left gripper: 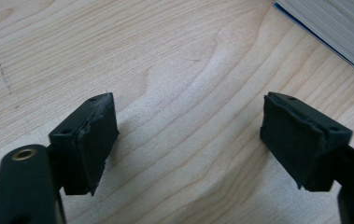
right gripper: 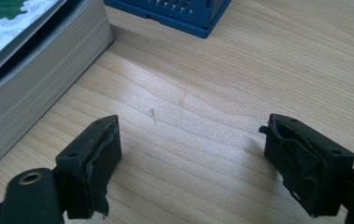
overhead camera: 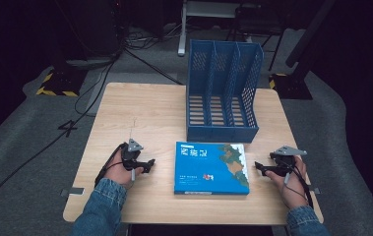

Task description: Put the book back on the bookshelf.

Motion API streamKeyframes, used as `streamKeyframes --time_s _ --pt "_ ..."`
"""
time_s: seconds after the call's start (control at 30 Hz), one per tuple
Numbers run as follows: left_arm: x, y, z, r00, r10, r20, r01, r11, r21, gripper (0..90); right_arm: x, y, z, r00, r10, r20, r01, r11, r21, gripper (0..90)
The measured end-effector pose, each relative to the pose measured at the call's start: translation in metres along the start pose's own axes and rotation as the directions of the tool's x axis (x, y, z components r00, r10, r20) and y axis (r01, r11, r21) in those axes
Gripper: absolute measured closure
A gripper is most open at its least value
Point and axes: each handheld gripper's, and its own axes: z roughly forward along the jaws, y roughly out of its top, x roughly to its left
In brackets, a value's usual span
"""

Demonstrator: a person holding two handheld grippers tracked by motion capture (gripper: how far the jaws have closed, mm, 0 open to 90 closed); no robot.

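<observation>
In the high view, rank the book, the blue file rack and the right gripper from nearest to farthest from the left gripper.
1. Book, flat on the table just beside the left gripper.
2. Blue file rack, upright behind the book, toward the far edge.
3. Right gripper, across the book on its other side.

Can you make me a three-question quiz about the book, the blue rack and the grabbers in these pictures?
1. Where does the book lie?
A. inside the rack
B. flat on the table, in front of the rack
C. on the floor

2. How many slots has the rack?
A. one
B. five
C. three

3. How do the jaws of the left gripper stand?
A. apart, with nothing between them
B. shut on the book
C. shut on the rack

Answers: 1 B, the book lies between both grippers; 2 C, two dividers make three slots; 3 A, bare wood shows between them.
</observation>
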Motion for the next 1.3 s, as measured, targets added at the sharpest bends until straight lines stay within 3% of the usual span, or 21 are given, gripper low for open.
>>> streamKeyframes --time_s 0.03,0.07,0.17,0.27,0.5,0.63,0.83,1.0,1.1,1.2,1.3 --pt "0.0 0.0 0.0 1.0 0.0 0.0 0.0 1.0 0.0 22.7 0.0 0.0 0.0 1.0 0.0 0.0 0.0 1.0 0.0 19.1" --pt "0.0 0.003 -0.003 0.9996 -0.028 0.006 0.028 0.9994 0.02 25.0 0.0 0.0 0.0 1.0 0.006 0.008 -0.006 1.0 -0.002 20.5" --pt "0.0 0.007 -0.006 0.9994 -0.033 0.004 0.033 0.9991 0.026 30.0 0.001 0.0 -0.001 0.9999 0.011 0.009 -0.011 1.0 -0.006 24.2" --pt "-0.004 0.018 -0.011 0.9996 -0.022 0.016 0.022 0.9996 -0.015 31.2 0.002 0.001 -0.004 1.0 0.007 0.002 -0.007 1.0 0.006 30.5" --pt "-0.019 0.039 -0.017 0.995 -0.034 0.094 0.041 0.9961 -0.078 33.1 0.009 0.001 -0.015 1.0 0.003 0.005 -0.003 1.0 0.007 31.7" --pt "-0.028 0.048 -0.014 0.9899 -0.024 0.14 0.034 0.9973 -0.065 33.6 0.014 0.0 -0.02 0.9999 -0.014 -0.001 0.014 1.0 0.008 30.9" --pt "-0.044 0.06 -0.005 0.9772 -0.026 0.211 0.04 0.9972 -0.063 34.3 0.021 -0.002 -0.029 0.999 -0.043 -0.012 0.043 0.999 -0.008 30.2" --pt "-0.051 0.065 0.005 0.9716 -0.022 0.235 0.035 0.9982 -0.048 34.3 0.026 -0.004 -0.036 0.9986 -0.047 -0.025 0.047 0.999 -0.01 30.7" --pt "-0.054 0.065 0.014 0.9656 -0.04 0.257 0.044 0.9989 -0.013 33.5 0.029 -0.006 -0.04 0.9981 -0.054 -0.031 0.054 0.999 -0.007 30.8" --pt "-0.053 0.065 0.022 0.9666 -0.036 0.254 0.034 0.9993 0.011 31.8 0.031 -0.008 -0.042 0.998 -0.056 -0.031 0.055 0.998 -0.006 30.8" --pt "-0.054 0.064 0.027 0.9559 -0.057 0.288 0.053 0.9983 0.024 29.7 0.033 -0.009 -0.043 0.9982 -0.05 -0.031 0.05 0.999 -0.009 30.8"
